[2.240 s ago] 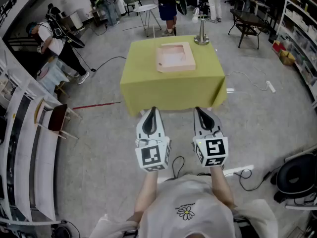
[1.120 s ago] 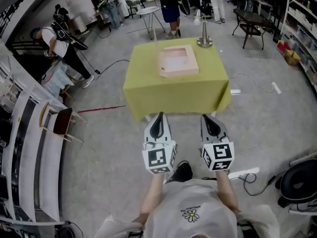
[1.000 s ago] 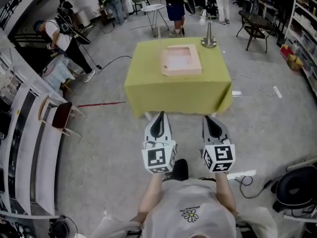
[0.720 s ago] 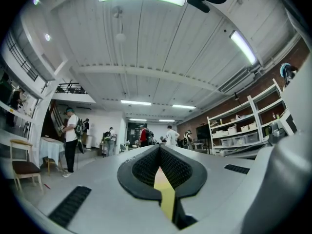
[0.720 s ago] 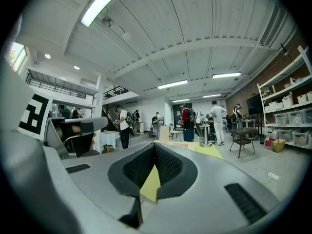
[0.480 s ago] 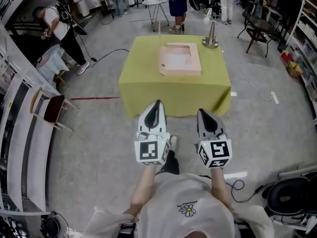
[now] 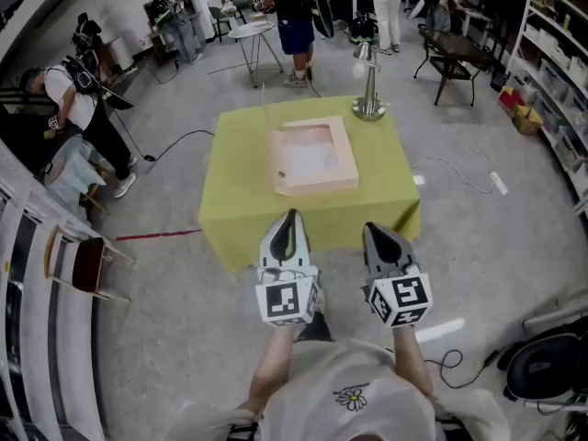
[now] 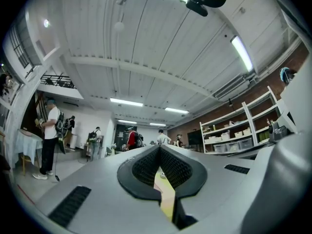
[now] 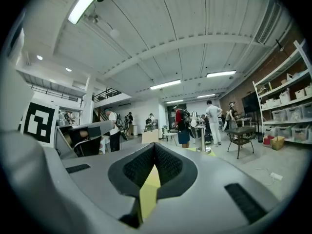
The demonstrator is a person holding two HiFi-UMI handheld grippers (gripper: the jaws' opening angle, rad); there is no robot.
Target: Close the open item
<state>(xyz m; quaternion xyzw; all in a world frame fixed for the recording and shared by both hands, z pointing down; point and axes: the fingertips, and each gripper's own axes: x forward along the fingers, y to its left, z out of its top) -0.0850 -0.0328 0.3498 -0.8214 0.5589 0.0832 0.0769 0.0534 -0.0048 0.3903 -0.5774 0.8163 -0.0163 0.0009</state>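
Note:
A shallow pink box (image 7: 312,159) lies open on a table with a yellow-green cloth (image 7: 239,191), in the head view's middle. A thin upright edge, seemingly its raised lid, rises at the box's far left side (image 7: 264,108). My left gripper (image 7: 291,217) and right gripper (image 7: 369,231) hang side by side in front of the table's near edge, short of the box. Both are shut with nothing between the jaws. In the left gripper view the left gripper (image 8: 159,150) shows only a sliver of cloth below its closed pads. The right gripper (image 9: 155,147) shows the same.
A metal desk lamp (image 7: 367,85) stands at the table's far right corner. Several people stand behind the table near a round side table (image 7: 250,30) and a dark chair (image 7: 450,53). Shelves (image 7: 551,62) line the right. Cables and a white power strip (image 7: 439,331) lie on the floor.
The table and box have come nearer and lower in the head view. Both grippers stay shut and side by side, now close to the table's front edge.

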